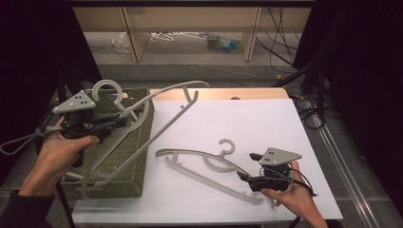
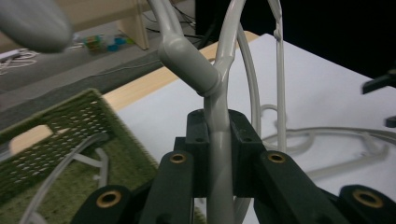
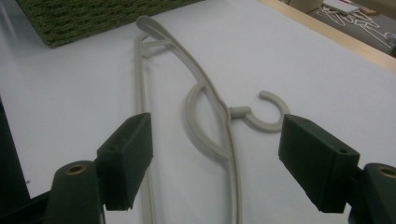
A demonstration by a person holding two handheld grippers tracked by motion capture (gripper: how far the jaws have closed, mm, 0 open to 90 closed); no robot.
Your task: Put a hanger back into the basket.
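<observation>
My left gripper [image 1: 121, 121] is shut on the neck of a grey plastic hanger [image 1: 166, 102], just below its hook, and holds it up over the green woven basket [image 1: 128, 156]. In the left gripper view the jaws [image 2: 218, 135] clamp the hanger's stem [image 2: 187, 60]. One arm of this hanger reaches out over the white sheet. A second grey hanger [image 1: 204, 159] lies flat on the sheet. My right gripper [image 1: 244, 178] stands open at its near end, and in the right gripper view the jaws [image 3: 215, 154] straddle that hanger [image 3: 205, 88] without touching it.
Another hanger [image 1: 95, 166] lies inside the basket at the table's left. The white sheet [image 1: 247, 123] covers the wooden table. Beyond it are wooden shelf legs [image 1: 135, 42] and floor clutter [image 1: 223, 42]. Cables [image 1: 309, 104] hang at the right edge.
</observation>
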